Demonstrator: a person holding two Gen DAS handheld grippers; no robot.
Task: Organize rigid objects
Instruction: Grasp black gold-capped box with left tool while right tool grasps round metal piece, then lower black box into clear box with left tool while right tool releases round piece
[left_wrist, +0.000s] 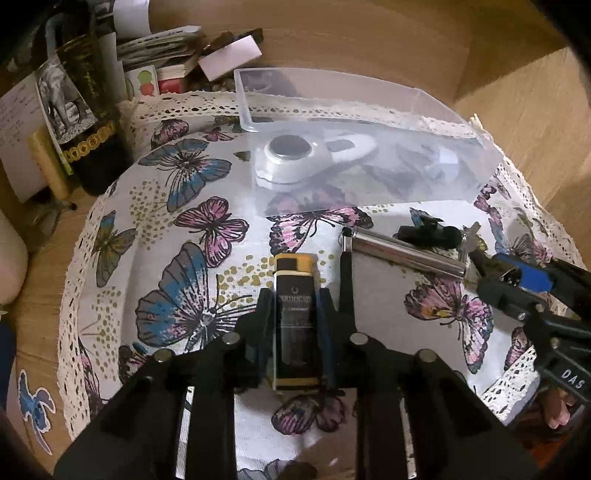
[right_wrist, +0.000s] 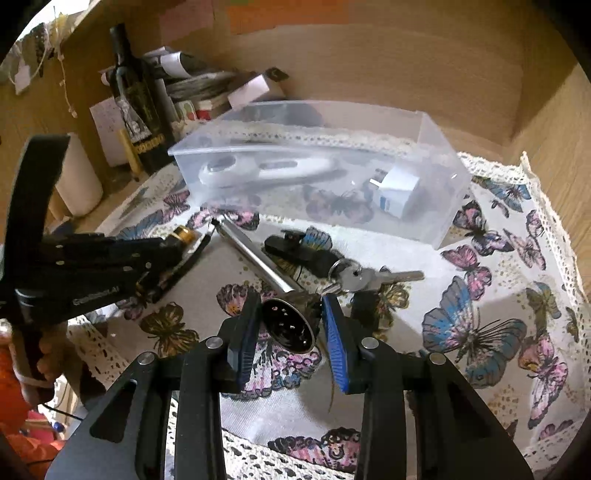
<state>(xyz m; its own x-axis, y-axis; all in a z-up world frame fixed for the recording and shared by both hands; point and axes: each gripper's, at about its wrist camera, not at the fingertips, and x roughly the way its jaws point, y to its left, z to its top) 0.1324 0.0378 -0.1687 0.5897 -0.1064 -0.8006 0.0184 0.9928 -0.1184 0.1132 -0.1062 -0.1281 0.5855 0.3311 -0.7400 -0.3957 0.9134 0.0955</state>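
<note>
My left gripper (left_wrist: 294, 295) is shut on a black and gold lighter (left_wrist: 295, 314), held just above the butterfly cloth; the gripper shows in the right wrist view (right_wrist: 177, 243). My right gripper (right_wrist: 290, 306) has its fingers around the near end of a chrome metal tube (right_wrist: 258, 258) lying on the cloth; the jaws look partly open around it. The tube also shows in the left wrist view (left_wrist: 406, 253). A clear plastic box (right_wrist: 321, 166) behind holds a white handheld device (right_wrist: 266, 170) and a white plug adapter (right_wrist: 397, 192). Keys with a black fob (right_wrist: 332, 264) lie beside the tube.
A dark bottle (left_wrist: 85, 122) and stacked papers and small boxes (left_wrist: 173, 51) stand at the back left. Wooden walls enclose the back and right. The lace cloth edge (left_wrist: 74, 295) hangs at the table rim. A white cylinder (right_wrist: 77, 181) stands at left.
</note>
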